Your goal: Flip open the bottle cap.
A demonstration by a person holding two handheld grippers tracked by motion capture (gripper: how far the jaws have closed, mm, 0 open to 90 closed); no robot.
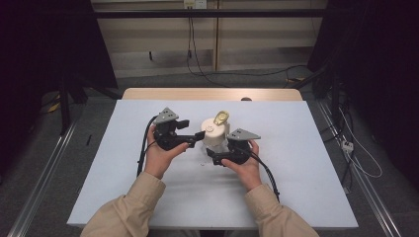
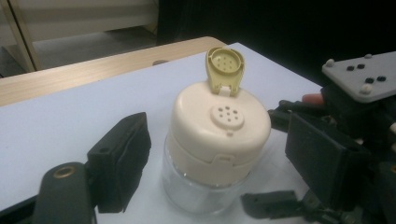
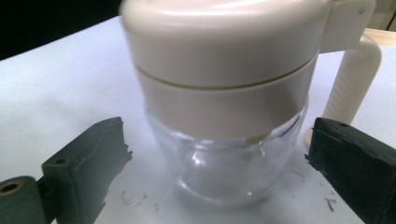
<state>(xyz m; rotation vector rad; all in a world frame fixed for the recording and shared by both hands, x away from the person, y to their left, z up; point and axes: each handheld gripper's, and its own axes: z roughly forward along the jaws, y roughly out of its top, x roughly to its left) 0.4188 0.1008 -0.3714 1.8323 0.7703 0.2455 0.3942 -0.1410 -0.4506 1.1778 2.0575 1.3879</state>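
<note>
At table centre, shaker jar (image 1: 214, 134) is flanked by left gripper (image 2: 205, 154) and right gripper (image 3: 215, 172), both w/ jaws apart. Sprinkle holes and raised flip cap (image 2: 225, 70) are seen in left gripper view; glass base in right.

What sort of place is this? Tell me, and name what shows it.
Likely a lab or recording room: a table with a white cover, black curtains at both sides, and loose cables on the floor.
</note>
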